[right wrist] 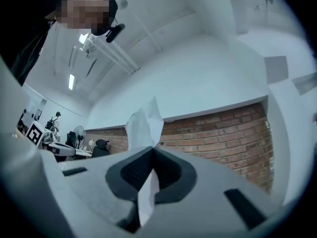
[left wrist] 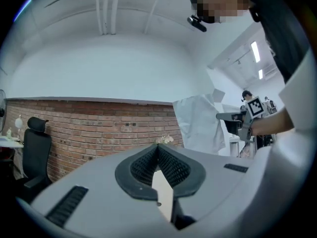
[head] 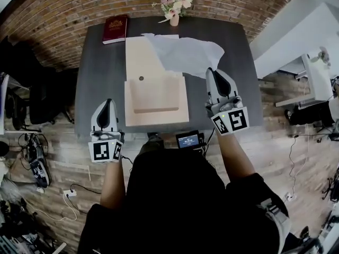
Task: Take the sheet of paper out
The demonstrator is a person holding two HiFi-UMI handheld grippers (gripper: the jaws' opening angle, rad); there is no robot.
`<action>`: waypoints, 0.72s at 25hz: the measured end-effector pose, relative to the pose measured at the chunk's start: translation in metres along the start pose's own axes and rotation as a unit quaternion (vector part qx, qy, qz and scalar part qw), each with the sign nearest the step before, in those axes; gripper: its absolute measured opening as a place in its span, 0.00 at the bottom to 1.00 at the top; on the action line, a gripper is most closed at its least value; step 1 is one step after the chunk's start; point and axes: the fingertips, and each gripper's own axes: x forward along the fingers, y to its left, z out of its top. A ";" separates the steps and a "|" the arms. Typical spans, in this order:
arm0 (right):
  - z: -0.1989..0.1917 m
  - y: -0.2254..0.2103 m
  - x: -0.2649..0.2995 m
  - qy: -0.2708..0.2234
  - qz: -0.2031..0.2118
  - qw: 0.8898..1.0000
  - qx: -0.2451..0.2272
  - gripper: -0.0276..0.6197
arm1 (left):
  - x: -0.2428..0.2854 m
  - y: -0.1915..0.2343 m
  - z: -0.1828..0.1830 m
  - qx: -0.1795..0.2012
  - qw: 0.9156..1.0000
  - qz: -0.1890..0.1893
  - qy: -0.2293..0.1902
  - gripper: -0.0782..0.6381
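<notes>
A large white sheet of paper [head: 185, 54] hangs over the far half of the dark table [head: 100, 62], crumpled. My right gripper [head: 211, 71] is shut on its near corner, and the sheet [right wrist: 144, 124] rises from between the jaws. A beige envelope [head: 156, 97] with its flap open lies in the middle of the table. My left gripper [head: 108, 102] is at the envelope's left side, shut on a thin beige edge [left wrist: 163, 195] of it. The left gripper view shows the sheet [left wrist: 200, 125] hanging from the right gripper [left wrist: 224, 116].
A red book [head: 115, 29] lies at the table's far left corner, and a vase of flowers [head: 174, 4] stands at the far edge. A small black device [head: 188, 139] sits at the near edge. Office chairs [head: 39, 102] stand left of the table; a brick wall is behind it.
</notes>
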 end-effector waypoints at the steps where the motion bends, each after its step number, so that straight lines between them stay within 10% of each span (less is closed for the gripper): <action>1: -0.002 -0.002 -0.020 0.002 -0.006 1.000 0.006 0.05 | -0.011 -0.013 -0.002 0.002 1.000 0.001 0.002 0.10; 18: -0.039 0.086 -0.240 0.072 0.027 0.996 0.044 0.05 | -0.205 -0.138 -0.006 -0.017 0.999 0.020 0.036 0.10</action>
